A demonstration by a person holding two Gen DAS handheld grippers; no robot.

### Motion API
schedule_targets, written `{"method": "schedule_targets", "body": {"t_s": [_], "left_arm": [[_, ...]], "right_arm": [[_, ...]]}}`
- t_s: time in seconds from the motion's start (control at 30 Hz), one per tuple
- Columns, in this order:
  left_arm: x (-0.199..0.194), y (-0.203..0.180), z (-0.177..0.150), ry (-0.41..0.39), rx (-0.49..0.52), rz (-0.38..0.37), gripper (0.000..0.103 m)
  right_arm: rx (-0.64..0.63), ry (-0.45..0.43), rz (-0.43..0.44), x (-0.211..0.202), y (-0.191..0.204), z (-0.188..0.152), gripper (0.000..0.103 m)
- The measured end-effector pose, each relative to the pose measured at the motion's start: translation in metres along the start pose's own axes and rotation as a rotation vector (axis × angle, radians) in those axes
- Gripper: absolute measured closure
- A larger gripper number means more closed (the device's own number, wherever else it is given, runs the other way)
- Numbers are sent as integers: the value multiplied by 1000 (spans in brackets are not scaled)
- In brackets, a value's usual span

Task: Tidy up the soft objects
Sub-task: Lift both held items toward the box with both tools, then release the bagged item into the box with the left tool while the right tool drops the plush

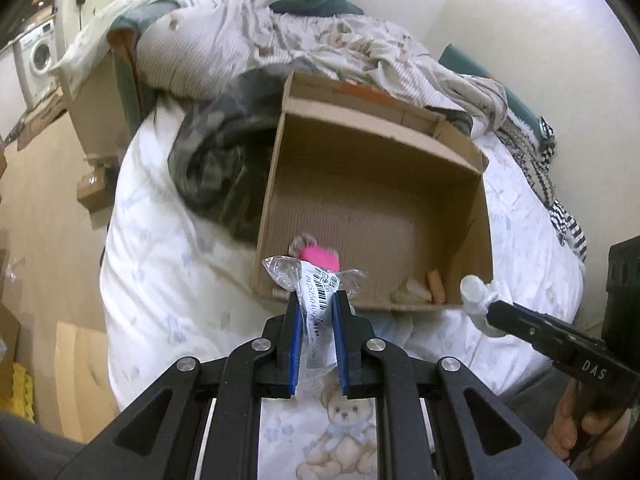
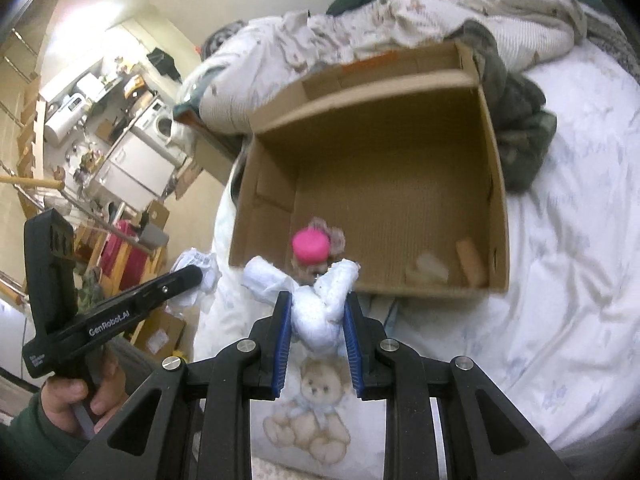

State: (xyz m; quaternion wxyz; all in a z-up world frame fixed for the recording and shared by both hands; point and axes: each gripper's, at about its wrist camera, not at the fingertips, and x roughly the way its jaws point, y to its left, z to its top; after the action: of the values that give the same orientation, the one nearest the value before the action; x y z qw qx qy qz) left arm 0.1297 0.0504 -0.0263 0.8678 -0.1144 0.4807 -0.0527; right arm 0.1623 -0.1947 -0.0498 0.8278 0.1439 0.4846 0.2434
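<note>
- Left gripper, bottom centre of the left wrist view: blue pads clenched on a crinkly clear plastic bag with a white barcode label running down it. The bag's top puffs out above the fingertips, the rest hangs down between the jaws.
- Right gripper, bottom centre of its own view: jaws pinched around a white plush toy. It's fuzzy and soft, with two stubby limbs (or ears, can't tell) sticking up in a V past the fingertips.
- From the left camera the same white plush toy shows at the tip of the right gripper at the lower right edge, just in front of the box's near wall.
- Just beyond both tools, mid-frame: an open cardboard box sitting on the bed, flaps up at the far side.
- Inside it, near the front wall: a bright pink round thing with something brownish-grey and fluffy behind it (blurry), plus an orange-tan piece and a pale lump in the right-hand corner.
- Under everything, a white quilt with a teddy bear print right below the jaws.
- Rumpled bedding and a dark camo-looking cloth piled against the box at the top of the frame.
</note>
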Motion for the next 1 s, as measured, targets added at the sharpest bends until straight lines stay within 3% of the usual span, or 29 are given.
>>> {"method": "schedule_targets", "body": {"t_s": [0.27, 0.37, 0.73, 1.0], "left_arm": [[13, -8, 32, -47, 78, 25, 90], [23, -13, 37, -64, 118, -1, 90], [65, -6, 32, -51, 98, 73, 90], [69, -15, 27, -45, 125, 68, 90]], "right_arm": [[7, -42, -32, 13, -12, 23, 76], [66, -6, -58, 30, -28, 16, 76], [102, 74, -126, 61, -41, 13, 76], [94, 111, -163, 74, -43, 11, 76]]}}
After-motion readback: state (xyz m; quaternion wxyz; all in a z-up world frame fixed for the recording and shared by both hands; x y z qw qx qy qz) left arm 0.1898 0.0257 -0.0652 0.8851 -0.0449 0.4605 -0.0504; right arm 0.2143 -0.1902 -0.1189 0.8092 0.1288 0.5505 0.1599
